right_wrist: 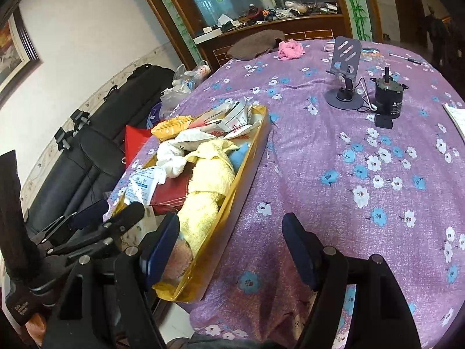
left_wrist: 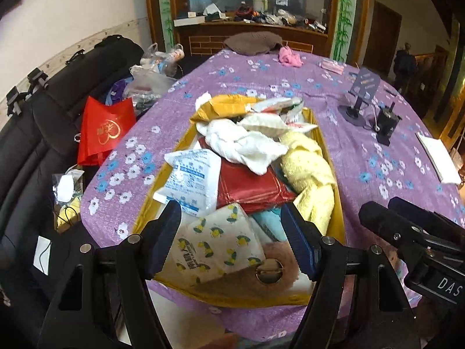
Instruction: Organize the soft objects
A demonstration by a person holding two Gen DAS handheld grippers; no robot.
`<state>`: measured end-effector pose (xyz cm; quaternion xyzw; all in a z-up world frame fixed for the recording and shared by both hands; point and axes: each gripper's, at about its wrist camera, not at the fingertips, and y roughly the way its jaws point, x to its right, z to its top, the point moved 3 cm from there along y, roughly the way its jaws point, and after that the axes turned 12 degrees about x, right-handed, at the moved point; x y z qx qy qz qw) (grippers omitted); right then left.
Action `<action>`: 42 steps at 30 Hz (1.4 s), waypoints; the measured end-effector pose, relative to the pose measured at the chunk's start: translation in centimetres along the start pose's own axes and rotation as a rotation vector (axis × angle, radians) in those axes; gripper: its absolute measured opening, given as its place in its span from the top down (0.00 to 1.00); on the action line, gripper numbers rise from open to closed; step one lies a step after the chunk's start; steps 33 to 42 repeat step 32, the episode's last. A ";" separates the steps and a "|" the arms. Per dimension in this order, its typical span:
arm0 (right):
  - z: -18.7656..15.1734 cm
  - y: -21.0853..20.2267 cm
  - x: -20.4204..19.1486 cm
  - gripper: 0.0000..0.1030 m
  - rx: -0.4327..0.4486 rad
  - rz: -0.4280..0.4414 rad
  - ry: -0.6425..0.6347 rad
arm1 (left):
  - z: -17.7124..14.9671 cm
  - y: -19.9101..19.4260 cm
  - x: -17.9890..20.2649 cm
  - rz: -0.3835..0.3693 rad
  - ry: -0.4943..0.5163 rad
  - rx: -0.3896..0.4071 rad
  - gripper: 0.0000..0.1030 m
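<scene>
A room with a pale wall, a dark sofa (left_wrist: 43,122) and a wood-framed glass cabinet (left_wrist: 255,8) surrounds a worktop (left_wrist: 363,151) covered in a purple flowered cloth. The landmark here is the long gold tray (left_wrist: 338,218) lying on that cloth.

Left of the tray, off the worktop's edge, a red bag (left_wrist: 103,129) leans against the sofa. Inside the tray, soft things are heaped: a blue-and-white packet (left_wrist: 193,179) on its left side, a lemon-print tissue pack (left_wrist: 219,247) at the near end, a white towel (left_wrist: 244,142) in the middle over a red pouch (left_wrist: 250,187), and a pale yellow towel (left_wrist: 312,174) along the tray's right wall. A furry brown item (left_wrist: 270,273) lies at the near end, just right of the tissue pack.

The left gripper (left_wrist: 232,232) hangs over the tray's near end with its fingers spread wide, the tissue pack between them; whether they touch it cannot be told. The right gripper (right_wrist: 232,250) sits just right of the tray, fingers spread with nothing between them, over bare cloth.

Farther right of the tray stand a grey phone stand (right_wrist: 344,78) and a small black motor (right_wrist: 388,96). Beyond the tray's far end lie a brown knit piece (left_wrist: 252,42) and a pink tuft (left_wrist: 289,56).
</scene>
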<state>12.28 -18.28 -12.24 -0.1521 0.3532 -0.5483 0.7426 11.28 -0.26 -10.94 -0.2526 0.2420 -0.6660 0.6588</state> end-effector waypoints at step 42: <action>-0.1 -0.3 0.1 0.29 -0.019 0.033 0.030 | -0.1 -0.2 1.3 -0.015 0.042 0.019 0.30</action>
